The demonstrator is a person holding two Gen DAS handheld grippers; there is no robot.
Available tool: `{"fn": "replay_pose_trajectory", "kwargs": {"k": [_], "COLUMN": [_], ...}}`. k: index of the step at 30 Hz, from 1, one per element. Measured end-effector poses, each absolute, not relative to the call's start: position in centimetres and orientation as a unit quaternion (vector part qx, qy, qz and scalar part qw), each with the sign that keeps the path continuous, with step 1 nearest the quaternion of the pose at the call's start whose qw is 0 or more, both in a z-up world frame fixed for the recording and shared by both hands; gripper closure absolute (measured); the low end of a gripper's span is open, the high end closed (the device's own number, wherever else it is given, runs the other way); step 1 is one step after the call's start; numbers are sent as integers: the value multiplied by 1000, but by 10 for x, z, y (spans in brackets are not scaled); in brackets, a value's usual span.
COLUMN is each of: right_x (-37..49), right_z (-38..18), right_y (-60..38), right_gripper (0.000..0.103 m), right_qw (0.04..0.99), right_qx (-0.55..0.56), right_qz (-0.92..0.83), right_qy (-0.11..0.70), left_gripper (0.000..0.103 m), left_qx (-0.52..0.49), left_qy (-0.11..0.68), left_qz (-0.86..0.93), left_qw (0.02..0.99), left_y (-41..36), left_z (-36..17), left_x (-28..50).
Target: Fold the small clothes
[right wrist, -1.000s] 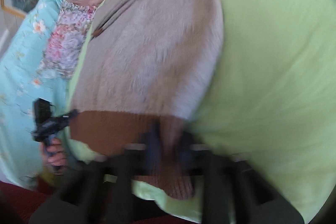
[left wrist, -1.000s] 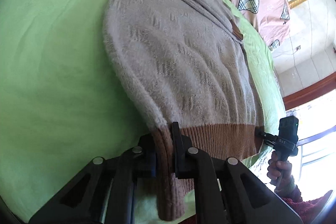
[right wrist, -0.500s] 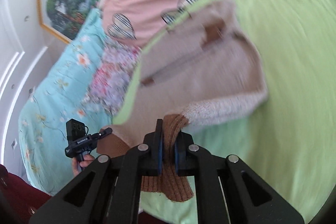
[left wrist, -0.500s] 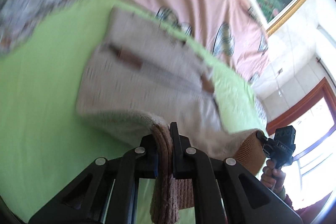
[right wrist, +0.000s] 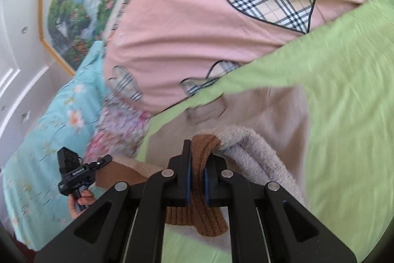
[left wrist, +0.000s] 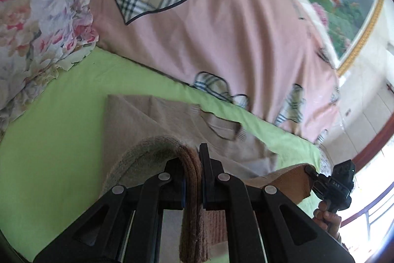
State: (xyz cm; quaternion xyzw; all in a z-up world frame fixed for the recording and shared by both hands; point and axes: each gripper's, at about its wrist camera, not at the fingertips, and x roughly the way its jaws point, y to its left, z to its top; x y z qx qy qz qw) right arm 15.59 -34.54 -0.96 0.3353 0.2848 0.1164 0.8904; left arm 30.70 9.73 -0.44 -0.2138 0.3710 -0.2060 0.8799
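A beige knit sweater (left wrist: pixel 147 125) with a brown ribbed hem lies on the green sheet (left wrist: pixel 49 139), its upper part flat, its lower part lifted. My left gripper (left wrist: pixel 193 164) is shut on one corner of the brown hem (left wrist: pixel 192 189). My right gripper (right wrist: pixel 197 164) is shut on the other hem corner (right wrist: pixel 204 144). Both hold the hem above the sweater's upper part (right wrist: pixel 270 107). Each view shows the other gripper at the far hem corner: the right gripper (left wrist: pixel 310 171) and the left gripper (right wrist: pixel 104 159).
A pink quilt with plaid hearts (left wrist: pixel 221 28) is piled behind the sweater. A floral pillow (left wrist: pixel 32 24) lies at the left. A turquoise floral cover (right wrist: pixel 49 139) and a framed landscape picture (right wrist: pixel 81 4) are beyond the bed.
Both grippers have lifted the brown hem off the sheet and carried it forward over the sweater toward its collar end. The sweater's lower half now arches up from the bed.
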Motion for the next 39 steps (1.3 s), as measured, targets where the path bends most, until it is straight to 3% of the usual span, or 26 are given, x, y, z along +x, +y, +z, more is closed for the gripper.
{"fn": "replay_pose_trajectory", "kwargs": {"k": [9,13,15,18,23,26,27,31,33,39], "right_x": [227,213,195,169,183,204,209,240,247,238], "right_z": [-84,-76,-62,-49,-77,-97,-99,-88,-82,-74], "right_y": [-369,-381,-387,-367,-291,-271,-274,-323,-353,-370], "right_gripper": [90,84,81,78,78,78,81,81,81,81], "right_qw": [878,872,882,901,877,870,871,893,899,902], "right_qx": [321,339,333,299,233,173,167,189,225,253], "right_qz": [46,41,35,60,170,168,162,57,13,-24], "right_qy": [353,351,332,307,385,431,434,404,375,348], "left_gripper": [96,91,76,66,66,75,83,79,72,72], "left_qx": [-226,-214,-194,-166,-106,-77,-86,-95,-102,-155], "left_qy": [428,419,412,410,468,484,484,449,434,418], "left_qz": [-167,-182,-212,-267,-322,-303,-302,-226,-179,-137], "left_qw": [859,863,865,856,816,817,817,859,877,885], "left_y": [108,111,103,73,-5,-15,-10,22,41,83], "left_z": [-90,-78,-63,-54,-94,-109,-108,-84,-78,-76], "left_x": [377,350,321,283,270,292,305,354,371,381]}}
